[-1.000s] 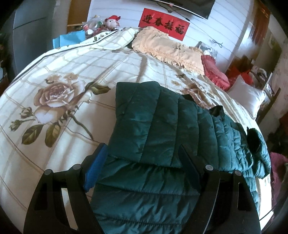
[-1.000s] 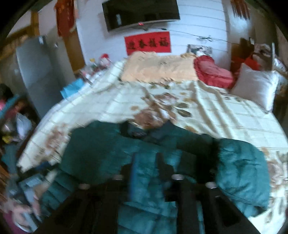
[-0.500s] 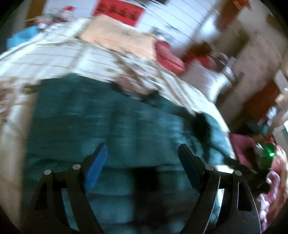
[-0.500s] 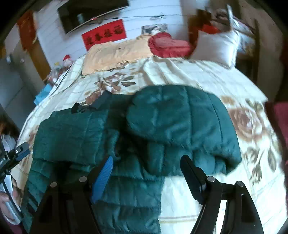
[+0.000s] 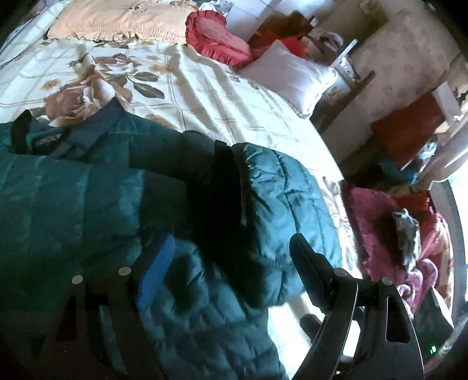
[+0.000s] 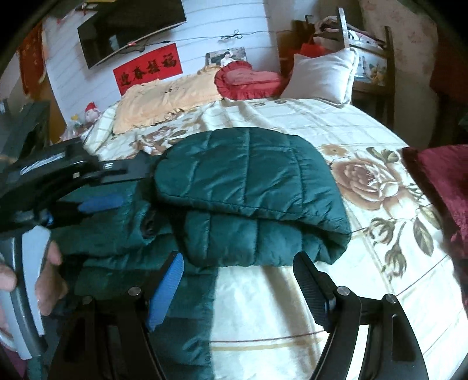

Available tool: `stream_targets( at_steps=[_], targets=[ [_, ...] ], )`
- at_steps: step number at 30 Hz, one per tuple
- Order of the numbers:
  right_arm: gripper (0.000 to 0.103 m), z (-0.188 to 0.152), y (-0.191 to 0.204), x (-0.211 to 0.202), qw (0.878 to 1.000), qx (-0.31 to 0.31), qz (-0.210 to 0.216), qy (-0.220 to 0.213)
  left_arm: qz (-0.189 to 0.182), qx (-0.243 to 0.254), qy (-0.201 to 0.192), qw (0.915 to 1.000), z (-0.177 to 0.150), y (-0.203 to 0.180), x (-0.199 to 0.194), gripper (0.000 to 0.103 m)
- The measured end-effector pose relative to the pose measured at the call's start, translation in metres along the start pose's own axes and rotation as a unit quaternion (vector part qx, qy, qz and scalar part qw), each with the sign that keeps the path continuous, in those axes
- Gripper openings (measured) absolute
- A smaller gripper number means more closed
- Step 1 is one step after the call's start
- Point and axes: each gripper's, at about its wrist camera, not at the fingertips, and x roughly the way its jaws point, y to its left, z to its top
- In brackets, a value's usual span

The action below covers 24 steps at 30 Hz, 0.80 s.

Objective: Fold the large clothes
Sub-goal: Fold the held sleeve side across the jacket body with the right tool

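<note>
Left wrist view: the dark green quilted jacket (image 5: pixel 87 198) lies across the floral bedspread (image 5: pixel 204 87), filling the lower left of the picture. Its rounded quilted hood or folded sleeve end (image 5: pixel 286 198) bulges at the jacket's right edge, with a dark shadowed fold just left of it. The left gripper (image 5: pixel 231 263) hangs over this part of the jacket with its jaws wide and nothing pinched between them; the blue pad sits above the quilting, the black finger above the jacket's right rim. Beyond the jacket, at the head of the bed, lie a peach frilled pillow (image 5: pixel 122 20), a red heart-shaped cushion (image 5: pixel 216 38) and a white pillow (image 5: pixel 289 76). Right of the jacket, off the bed's edge, a heap of crimson fabric (image 5: pixel 380 228) lies close by.

Right wrist view: the jacket (image 6: pixel 248 181) lies left of the bedspread's (image 6: pixel 336 122) large printed rose, its rounded flap folded on top. The right gripper (image 6: pixel 238 280) has just been opening its jaws; they stand wide over the jacket's near edge and bare bedspread, gripping nothing. The left gripper (image 6: pixel 96 187) reaches in from the left over the jacket, held by a hand (image 6: pixel 49 277). Behind the jacket are the peach pillow (image 6: pixel 163 96), red cushion (image 6: pixel 245 79), white pillow (image 6: pixel 321 76), a red wall banner (image 6: pixel 147 68) and a television (image 6: pixel 128 29).
</note>
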Motion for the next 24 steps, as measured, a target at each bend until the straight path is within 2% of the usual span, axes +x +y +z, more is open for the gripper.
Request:
stream_targets(
  at_steps=[3,9,10,11,12,14,19,24],
  targets=[
    [0.075,0.002,-0.003,0.005,1.0,-0.001,-0.018,0.001,0.004,-0.003,-0.002,1.0,0.001,-0.002,0.01,0.081],
    [0.075,0.003,-0.005,0.013,1.0,0.002,-0.013,0.011,0.013,-0.014,-0.005,0.9998,0.003,-0.005,0.023,0.08],
    [0.075,0.002,-0.006,0.014,1.0,0.003,-0.013,0.012,0.002,-0.012,-0.008,0.9999,0.003,-0.006,0.023,0.076],
    [0.075,0.001,-0.007,0.014,1.0,0.004,-0.014,0.012,-0.01,-0.006,-0.009,0.9999,0.003,-0.007,0.022,0.049],
    [0.075,0.001,-0.008,0.014,1.0,0.008,-0.015,0.013,-0.009,-0.001,-0.007,0.9999,0.003,-0.007,0.023,0.026],
    [0.075,0.001,-0.01,0.014,1.0,0.013,-0.013,0.015,-0.017,0.011,-0.012,0.9997,0.003,-0.011,0.018,0.013],
    [0.076,0.002,-0.007,0.009,1.0,0.015,-0.007,0.013,-0.008,0.041,-0.044,0.9982,0.005,-0.013,-0.009,0.009],
    [0.076,0.003,-0.001,-0.001,1.0,0.011,0.0,0.009,0.004,0.021,-0.076,0.9968,0.009,0.012,-0.051,0.008]
  ],
)
